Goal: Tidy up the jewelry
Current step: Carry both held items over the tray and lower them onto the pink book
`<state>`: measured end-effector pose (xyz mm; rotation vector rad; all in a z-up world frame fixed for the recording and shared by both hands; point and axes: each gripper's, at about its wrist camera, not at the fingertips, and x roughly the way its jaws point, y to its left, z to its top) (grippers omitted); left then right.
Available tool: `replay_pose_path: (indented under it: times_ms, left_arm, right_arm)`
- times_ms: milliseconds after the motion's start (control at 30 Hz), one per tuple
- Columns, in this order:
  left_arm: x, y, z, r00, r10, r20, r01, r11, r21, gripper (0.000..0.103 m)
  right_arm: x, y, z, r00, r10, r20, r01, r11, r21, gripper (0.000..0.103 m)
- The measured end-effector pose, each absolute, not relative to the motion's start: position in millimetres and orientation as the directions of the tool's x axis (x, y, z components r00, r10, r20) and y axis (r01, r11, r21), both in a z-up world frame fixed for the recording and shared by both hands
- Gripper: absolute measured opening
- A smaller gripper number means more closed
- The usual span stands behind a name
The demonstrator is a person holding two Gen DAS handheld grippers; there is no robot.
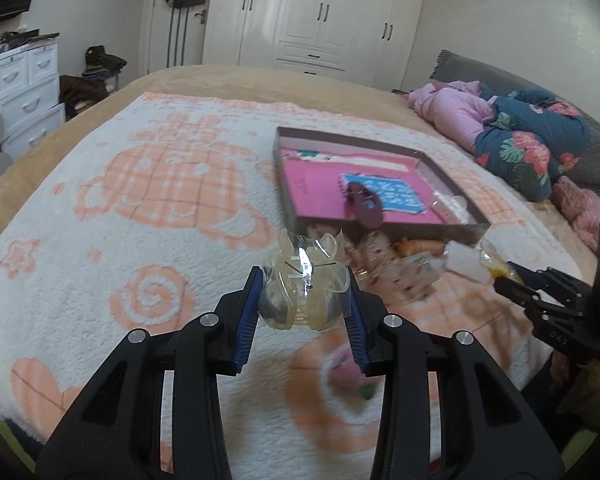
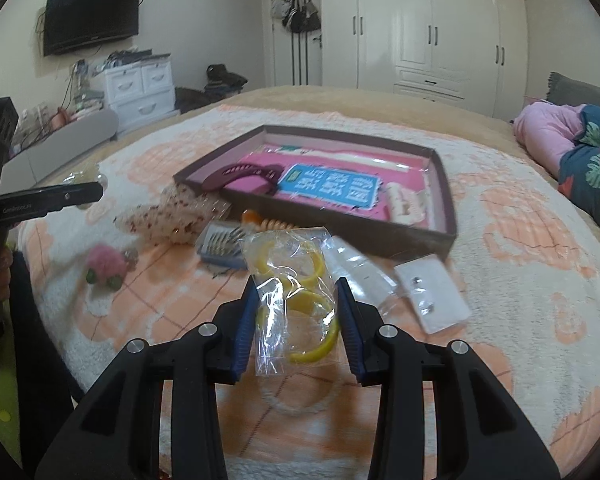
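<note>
Left gripper [image 1: 305, 294]: blue-padded fingers [image 1: 249, 312] pinch a crumpled clear packet [image 1: 305, 280] of pale, translucent pieces, held up above the blanket [image 1: 100, 216]. What the pieces are, cannot tell; the packet is slightly blurred.

Right gripper [image 2: 298, 312]: fingers [image 2: 350, 320] close on a clear bag of yellow bangles [image 2: 296, 292], one pad against each side. The bag's upper end reaches toward the box; its lower end hangs between the finger bases.

Just beyond the right gripper, on the blanket: a white earring card [image 2: 432, 294] in clear wrap to the right, a small blue-edged tray of hair clips [image 2: 220, 246] to the left, an orange coiled hair tie [image 2: 268, 222] behind it, touching the box wall. Further left, a dotted cream fabric piece [image 2: 172, 220] and a pink fluffy ornament [image 2: 106, 266] with green bits.

The shallow brown box [image 2: 440, 184] lies open on the bed, pink-lined. Inside: a maroon hair claw [image 2: 240, 178] at the near-left corner, partly over the rim; a blue printed card [image 2: 328, 188] in the middle; a cream hair claw [image 2: 406, 204] at the right.

The left gripper shows at the left edge of the right view, well apart from the box. Bedding [image 1: 520, 136], pink and floral blue, is heaped at the head of the bed. White wardrobe [image 2: 432, 28] behind; wall television [image 2: 92, 16] at left.
</note>
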<state>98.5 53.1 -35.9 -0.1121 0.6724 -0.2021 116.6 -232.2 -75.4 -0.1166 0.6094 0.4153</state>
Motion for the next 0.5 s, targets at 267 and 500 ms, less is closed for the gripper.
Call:
replay_pose_path:
  times_ms: [267,500]
  left_arm:
    - [109.7,20.9,-23.5,0.757,-0.275,-0.593,0.230,0.961,-0.152,0.030]
    - [126.5,-10.9,-19.7,0.736,-0.322,-0.595,0.299,0.944,-0.141,0.030]
  right_arm:
    - [118.5,-246.3,-66.6,0.774,0.323,-0.545,-0.374,0.927,0.018,0.036]
    - [120.8,-258.3,-61.0,0.799,0.297,-0.522,-0.340,0.940,0.014,0.036]
